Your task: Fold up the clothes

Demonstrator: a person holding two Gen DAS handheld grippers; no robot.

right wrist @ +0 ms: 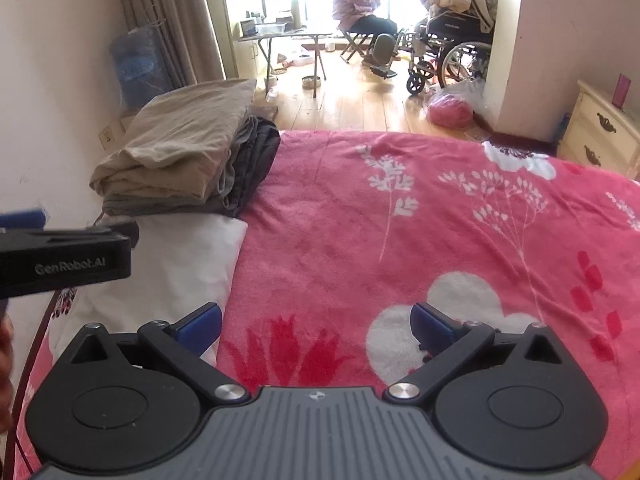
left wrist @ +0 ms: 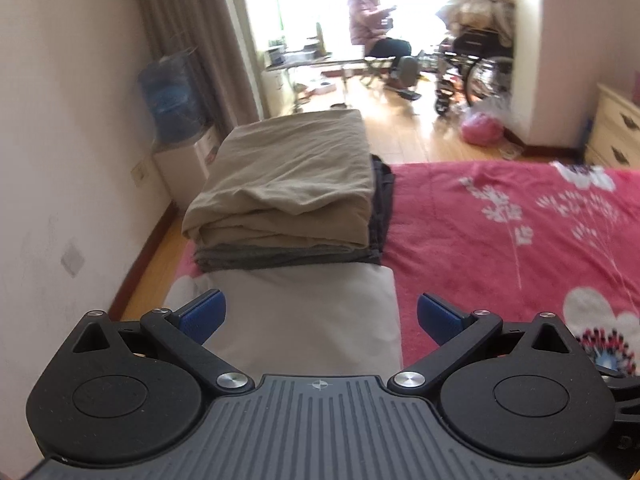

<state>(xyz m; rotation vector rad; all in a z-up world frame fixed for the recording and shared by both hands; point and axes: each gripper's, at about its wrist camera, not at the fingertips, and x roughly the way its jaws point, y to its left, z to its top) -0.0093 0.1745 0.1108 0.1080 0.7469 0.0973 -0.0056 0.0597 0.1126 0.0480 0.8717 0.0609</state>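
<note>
Both your grippers stand wide and empty: left gripper (left wrist: 322,316) over the folded white piece (left wrist: 312,312) at lower centre, right gripper (right wrist: 316,326) over bare pink bedspread (right wrist: 440,220). The stack of folded clothes (left wrist: 284,188) sits at upper left, touching the white piece. Judged: this fold is finished. Next you likely lift it onto the stack.

Left gripper (left wrist: 322,314) and right gripper (right wrist: 316,326): jaws wide apart.

"GenRobot.AI" on left claw (right wrist: 24,216) body.
</note>
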